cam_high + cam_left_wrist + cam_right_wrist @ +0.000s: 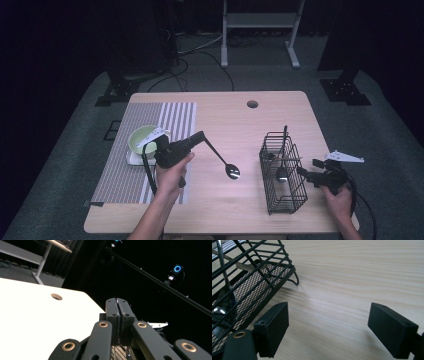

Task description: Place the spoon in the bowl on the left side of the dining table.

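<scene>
My left gripper (200, 138) hovers over the middle of the wooden table (235, 125), shut on the handle of a metal spoon (231, 171) whose bowl hangs down to the right. In the left gripper view the jaws (117, 302) are pressed together on a thin metal edge. My right gripper (303, 173) rests low just right of a black wire cutlery basket (273, 201), open with nothing between its fingers (328, 325). The basket (262, 282) lies at the left of the right gripper view. A second spoon (281, 173) (224, 305) stands inside it with other cutlery.
A green bowl (141, 137) on a white saucer sits on a striped placemat (165, 117) at the table's left, just behind my left hand. A cable hole (252, 104) (56, 296) marks the table's far side. Bare wood lies between spoon and basket.
</scene>
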`<state>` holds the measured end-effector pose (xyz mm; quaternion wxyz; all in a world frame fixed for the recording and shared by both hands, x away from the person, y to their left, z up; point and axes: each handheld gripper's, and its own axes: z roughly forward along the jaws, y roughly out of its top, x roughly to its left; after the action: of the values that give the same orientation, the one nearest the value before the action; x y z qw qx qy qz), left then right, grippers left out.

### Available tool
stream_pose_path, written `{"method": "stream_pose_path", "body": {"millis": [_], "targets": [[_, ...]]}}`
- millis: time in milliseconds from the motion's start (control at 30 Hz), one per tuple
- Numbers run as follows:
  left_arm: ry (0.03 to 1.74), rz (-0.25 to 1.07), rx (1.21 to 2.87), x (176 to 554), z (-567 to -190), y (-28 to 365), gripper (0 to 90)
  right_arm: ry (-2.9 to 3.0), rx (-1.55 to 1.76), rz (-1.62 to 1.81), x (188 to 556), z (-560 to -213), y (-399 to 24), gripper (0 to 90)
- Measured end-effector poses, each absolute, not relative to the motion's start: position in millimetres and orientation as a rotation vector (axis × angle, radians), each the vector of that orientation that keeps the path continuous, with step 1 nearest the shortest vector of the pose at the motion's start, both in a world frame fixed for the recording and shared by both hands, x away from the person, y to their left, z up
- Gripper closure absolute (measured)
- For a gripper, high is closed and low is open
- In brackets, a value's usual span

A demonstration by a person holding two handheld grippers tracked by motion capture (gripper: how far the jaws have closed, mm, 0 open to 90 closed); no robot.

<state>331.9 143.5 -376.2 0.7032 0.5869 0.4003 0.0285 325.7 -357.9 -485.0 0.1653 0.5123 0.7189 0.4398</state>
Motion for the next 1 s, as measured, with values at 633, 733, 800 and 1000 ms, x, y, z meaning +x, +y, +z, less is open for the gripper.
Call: {"method": "stream_pose_path", "body": {"millis": [633,733,800,1000], "targets": [[0.941,0.117,1.281,337.8,-390.3,165.2,89.2,2.039,1.472,1.243,326.0,-485.1,-357.9,16.0],[0.946,0.12,1.272,339.2,-393.9,169.3,89.2,2.039,1.474,1.239,326.1,-485.1,-357.8,16.0],[0.952,0.122,1.26,339.9,-396.1,172.3,89.2,2.038,1.475,1.237,326.1,-485.1,-357.8,16.0],[0.971,0.14,1.241,341.7,-398.9,181.4,89.2,2.036,1.479,1.228,326.0,-484.9,-356.9,16.0]]}}
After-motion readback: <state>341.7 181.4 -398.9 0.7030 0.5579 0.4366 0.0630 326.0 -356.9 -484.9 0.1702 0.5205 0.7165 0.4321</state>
